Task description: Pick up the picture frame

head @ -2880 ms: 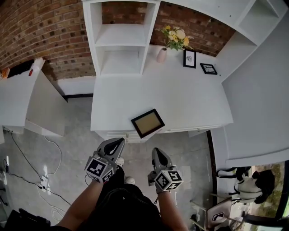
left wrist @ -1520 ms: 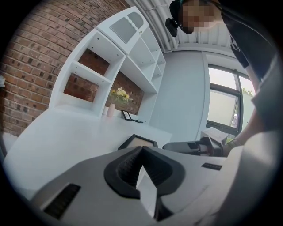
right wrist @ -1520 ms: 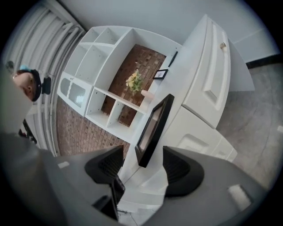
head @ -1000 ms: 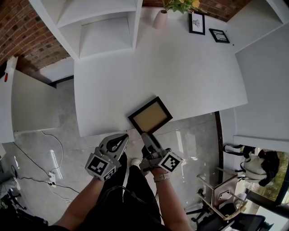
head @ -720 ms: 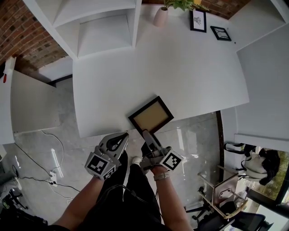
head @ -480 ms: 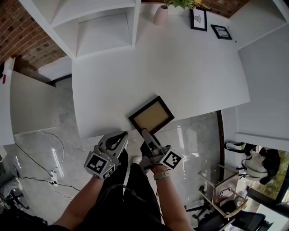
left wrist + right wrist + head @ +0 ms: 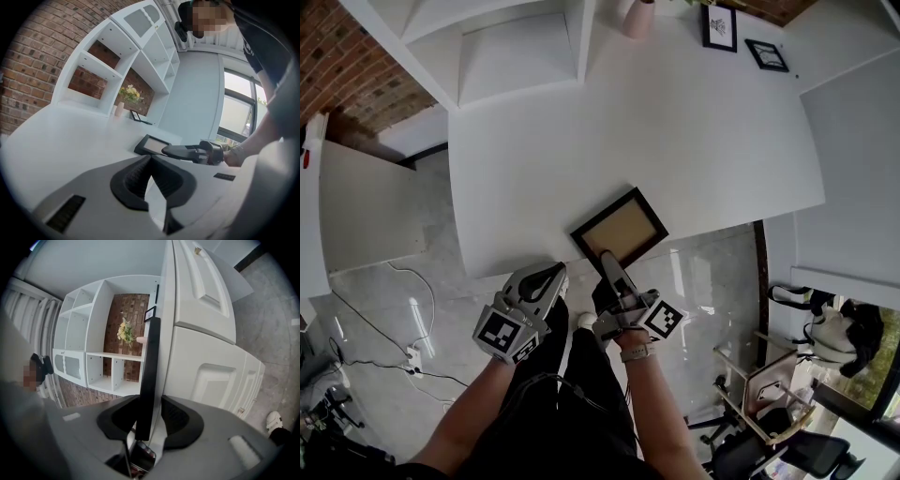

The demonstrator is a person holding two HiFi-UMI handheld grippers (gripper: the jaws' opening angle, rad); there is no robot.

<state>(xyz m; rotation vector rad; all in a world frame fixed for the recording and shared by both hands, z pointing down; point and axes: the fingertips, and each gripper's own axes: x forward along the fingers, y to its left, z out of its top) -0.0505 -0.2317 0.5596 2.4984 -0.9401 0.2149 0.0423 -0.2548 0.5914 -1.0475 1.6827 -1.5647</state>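
Observation:
The picture frame (image 7: 623, 225), black-edged with a tan panel, lies flat at the white desk's (image 7: 534, 141) near edge, one corner sticking out over it. My right gripper (image 7: 605, 258) is level and straddles that corner. In the right gripper view the frame's dark edge (image 7: 147, 357) stands between the pads, and a thin pale gap shows on one side. The jaws have just been closing around it. My left gripper (image 7: 551, 274) hangs off the desk edge to the left, shut and holding nothing. The left gripper view shows the frame (image 7: 152, 145) and the right gripper (image 7: 185, 151) ahead.
A white shelf unit (image 7: 516, 66) stands at the desk's back left. A vase (image 7: 639, 17) and two small framed pictures (image 7: 719, 26) are at the back right. A white cabinet (image 7: 356, 206) is on the left, cables (image 7: 403, 356) lie on the floor, and a chair (image 7: 769, 394) is at lower right.
The right gripper has come forward from in front of the desk to the frame's near corner, and its wrist has rolled. The left gripper has stayed near the desk edge.

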